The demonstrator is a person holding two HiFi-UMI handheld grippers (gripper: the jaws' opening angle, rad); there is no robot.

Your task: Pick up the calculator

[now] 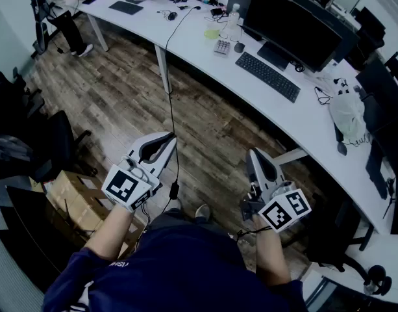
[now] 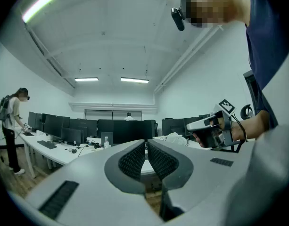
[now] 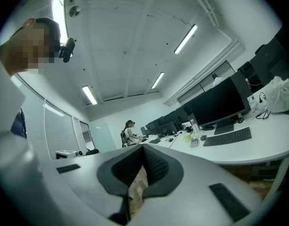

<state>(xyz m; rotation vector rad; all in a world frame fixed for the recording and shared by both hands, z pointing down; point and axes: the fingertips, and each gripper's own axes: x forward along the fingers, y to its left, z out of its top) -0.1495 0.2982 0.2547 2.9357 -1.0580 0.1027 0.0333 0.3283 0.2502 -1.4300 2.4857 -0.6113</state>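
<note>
The calculator [image 1: 222, 47] lies flat on the long white tabletop [image 1: 192, 49], just beside a dark mouse [image 1: 239, 47] and near the end of a black keyboard [image 1: 269, 77], in front of a big monitor [image 1: 293, 28]. It is small in the head view and its keys can't be made out; in the right gripper view it is only a pale block [image 3: 195, 141].

Both grippers are well apart from it, out over the wooden floor [image 1: 121, 96]. The left gripper [image 1: 169, 138] has its jaws pressed together with nothing between them, and the right gripper [image 1: 254, 155] is the same, closed and empty.

A thin cable [image 1: 171, 77] drops off the tabletop edge. The curved tabletop runs out of frame at the right. A cardboard box [image 1: 78, 197] sits low left, partly hidden by the left arm. Ceiling strip lights and rows of monitors fill the office.
</note>
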